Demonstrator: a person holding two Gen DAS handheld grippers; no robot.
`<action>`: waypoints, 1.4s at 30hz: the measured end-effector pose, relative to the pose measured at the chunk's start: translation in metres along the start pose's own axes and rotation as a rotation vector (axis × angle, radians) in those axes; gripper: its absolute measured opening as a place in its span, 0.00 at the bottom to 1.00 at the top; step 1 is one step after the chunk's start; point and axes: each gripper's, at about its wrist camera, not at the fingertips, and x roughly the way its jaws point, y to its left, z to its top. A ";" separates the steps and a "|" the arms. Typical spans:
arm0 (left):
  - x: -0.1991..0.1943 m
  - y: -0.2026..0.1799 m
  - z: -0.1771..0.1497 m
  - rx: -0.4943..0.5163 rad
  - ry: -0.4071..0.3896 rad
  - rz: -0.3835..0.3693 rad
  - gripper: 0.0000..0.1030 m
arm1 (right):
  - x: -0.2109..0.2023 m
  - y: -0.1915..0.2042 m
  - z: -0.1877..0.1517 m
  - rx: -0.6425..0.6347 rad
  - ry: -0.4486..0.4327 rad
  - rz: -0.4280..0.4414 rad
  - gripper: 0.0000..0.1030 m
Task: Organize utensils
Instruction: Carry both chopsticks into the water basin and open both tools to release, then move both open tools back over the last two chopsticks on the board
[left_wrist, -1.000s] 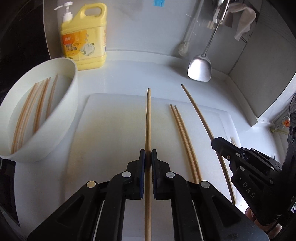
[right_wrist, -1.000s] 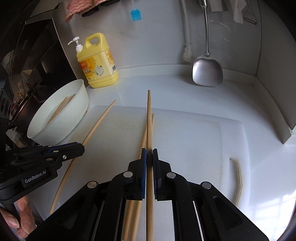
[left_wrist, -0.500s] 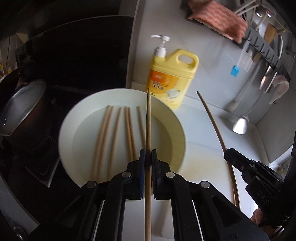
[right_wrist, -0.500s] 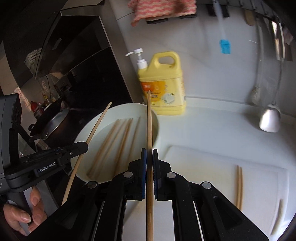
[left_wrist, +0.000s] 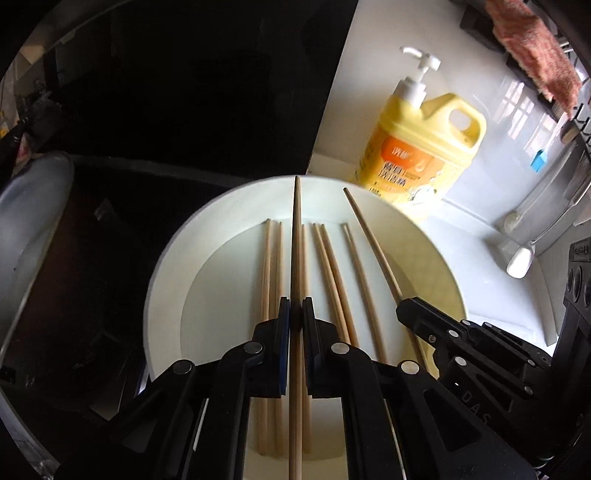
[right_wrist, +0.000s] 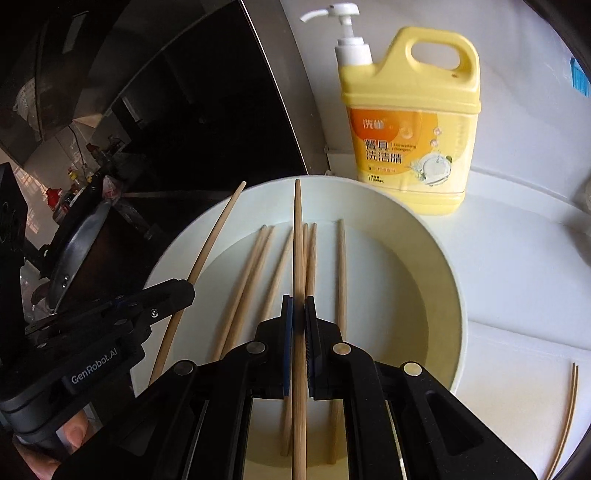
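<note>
Wooden chopstick (left_wrist: 296, 236) in each closed claw (left_wrist: 295, 319) over white bowl (left_wrist: 166, 258)

Wooden chopsticks (left_wrist: 334, 280) — glossy bowl (left_wrist: 166, 266)

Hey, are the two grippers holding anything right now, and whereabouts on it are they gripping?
Yes. Each holds one chopstick, away from its far tip: the left hand-held gripper clamps one chopstick, the right hand-held gripper another chopstick, both over the bowl.

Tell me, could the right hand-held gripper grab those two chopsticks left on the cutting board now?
Probably not: the right hand-held gripper is already shut on a chopstick over the bowl; the pair lies off right.
</note>
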 end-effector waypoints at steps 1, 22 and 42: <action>0.005 0.002 0.000 0.000 0.011 -0.002 0.07 | 0.006 0.000 -0.001 0.011 0.013 -0.013 0.06; 0.061 0.013 -0.001 0.008 0.170 0.031 0.07 | 0.037 -0.002 -0.009 0.049 0.133 -0.082 0.06; 0.014 0.029 -0.013 -0.055 0.102 0.100 0.68 | -0.004 -0.011 -0.023 0.074 0.059 -0.093 0.24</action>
